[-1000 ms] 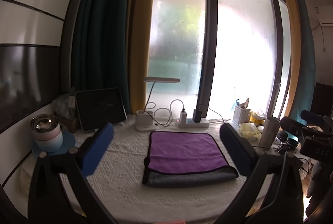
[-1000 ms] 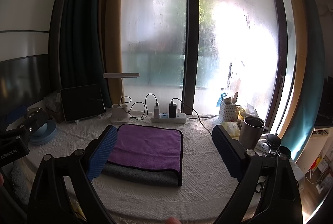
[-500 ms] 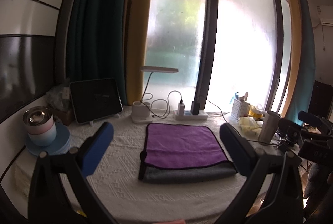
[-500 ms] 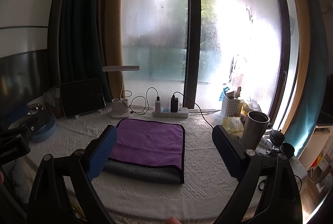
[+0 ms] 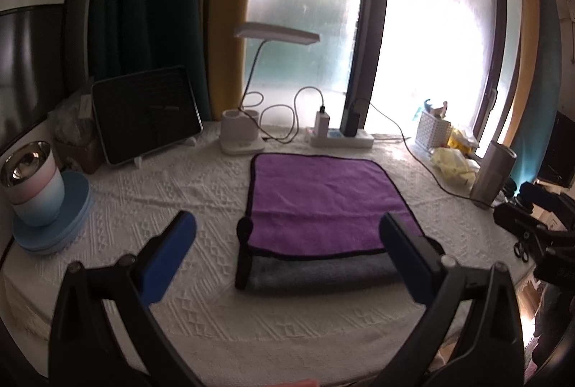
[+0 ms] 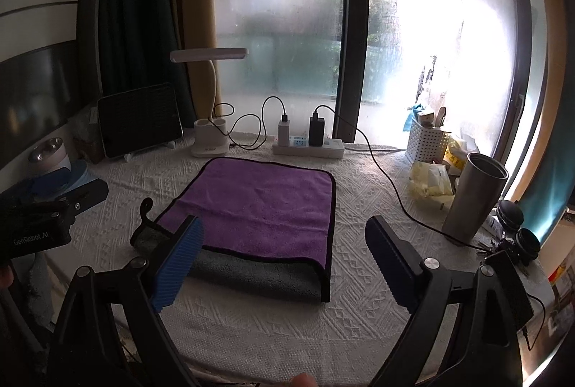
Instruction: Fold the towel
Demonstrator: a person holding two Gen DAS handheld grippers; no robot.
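Note:
A towel [image 5: 323,207], purple on top and grey underneath with black edging, lies folded in half on the white tablecloth [image 5: 172,193]; its grey fold runs along the near edge. It also shows in the right wrist view [image 6: 262,207]. My left gripper [image 5: 287,236] is open and empty, hovering just before the towel's near edge, its fingers straddling it. My right gripper [image 6: 282,243] is open and empty, over the towel's near right part. The right gripper's body [image 5: 532,214] shows at the right of the left view, the left gripper's body [image 6: 46,211] at the left of the right view.
Along the back stand a tablet [image 5: 143,114], a desk lamp [image 5: 244,132], a power strip [image 5: 341,135] with cables and a white basket [image 5: 433,132]. A cup on a blue plate [image 5: 36,193] stands left. A steel tumbler [image 6: 474,200] and yellow packets [image 6: 431,182] stand right.
Both grippers have moved forward and down toward the towel, which now looks larger and closer. Both stay open. The towel has not moved.

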